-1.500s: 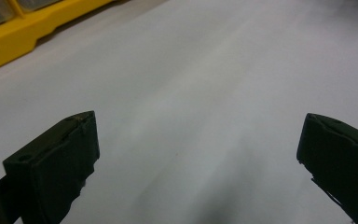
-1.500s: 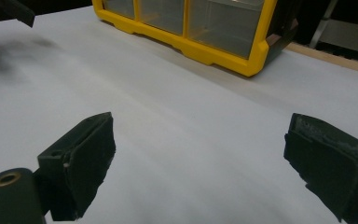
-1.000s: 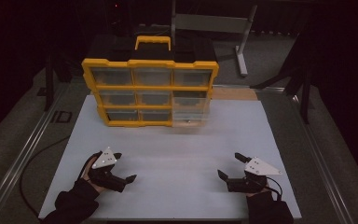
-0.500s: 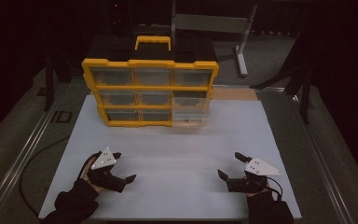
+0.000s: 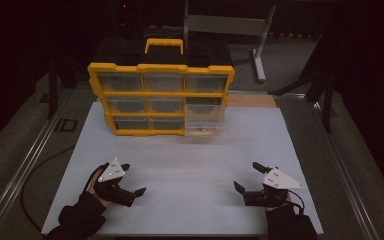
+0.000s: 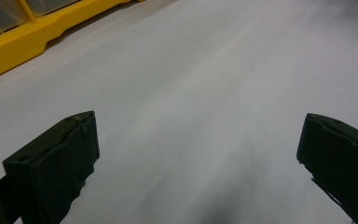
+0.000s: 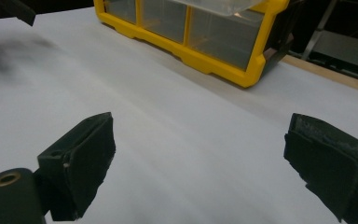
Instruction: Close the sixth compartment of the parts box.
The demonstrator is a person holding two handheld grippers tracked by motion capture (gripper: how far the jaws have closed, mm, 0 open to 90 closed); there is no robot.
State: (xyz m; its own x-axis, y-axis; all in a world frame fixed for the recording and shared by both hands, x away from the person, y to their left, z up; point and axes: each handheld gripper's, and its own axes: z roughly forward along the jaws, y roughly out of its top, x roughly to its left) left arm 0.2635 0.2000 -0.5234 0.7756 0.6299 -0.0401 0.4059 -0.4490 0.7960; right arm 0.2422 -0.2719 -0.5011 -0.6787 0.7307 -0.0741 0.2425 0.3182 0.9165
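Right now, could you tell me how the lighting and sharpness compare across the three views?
High view: dark surroundings, only the white table and the yellow organizer lit, image soft. Left gripper view: even grey light, faint shadow between the open jaws of the left gripper. Right gripper view: brighter, glare on the organizer's clear drawers, right gripper jaws slightly blurred.
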